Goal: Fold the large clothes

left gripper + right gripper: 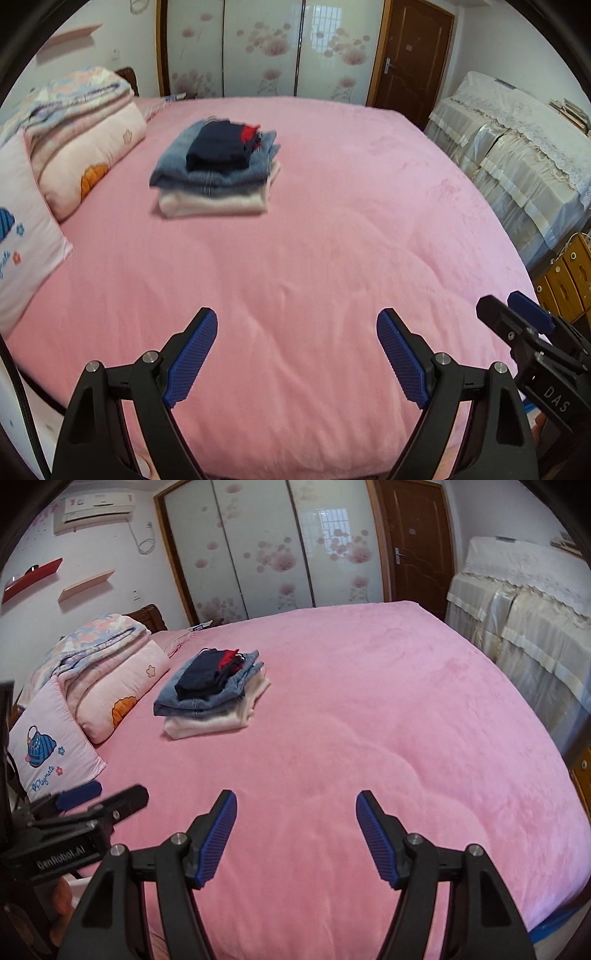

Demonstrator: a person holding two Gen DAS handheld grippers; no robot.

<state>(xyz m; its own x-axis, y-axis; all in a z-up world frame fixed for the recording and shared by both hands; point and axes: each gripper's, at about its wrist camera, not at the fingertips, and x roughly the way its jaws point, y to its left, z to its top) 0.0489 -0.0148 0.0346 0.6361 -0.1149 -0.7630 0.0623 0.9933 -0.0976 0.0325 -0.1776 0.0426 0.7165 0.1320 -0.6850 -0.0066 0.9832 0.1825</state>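
The left gripper, black-armed with blue ribbed pads, fills the bottom of the left wrist view with its jaws spread wide and nothing between them. The right gripper sits the same way at the bottom of its own view, wide open and empty; it also shows at the lower right edge of the left view. Both hang over the near edge of the pink plush bedspread. Well apart from them, in the upper left of both frames, lies the stack of folded clothes: a dark navy garment with a red patch on top, folded blue denim beneath, and a cream garment at the bottom. The stack's long axis runs from lower left to upper right. Pink printed pillows and folded quilts lie just left of it.
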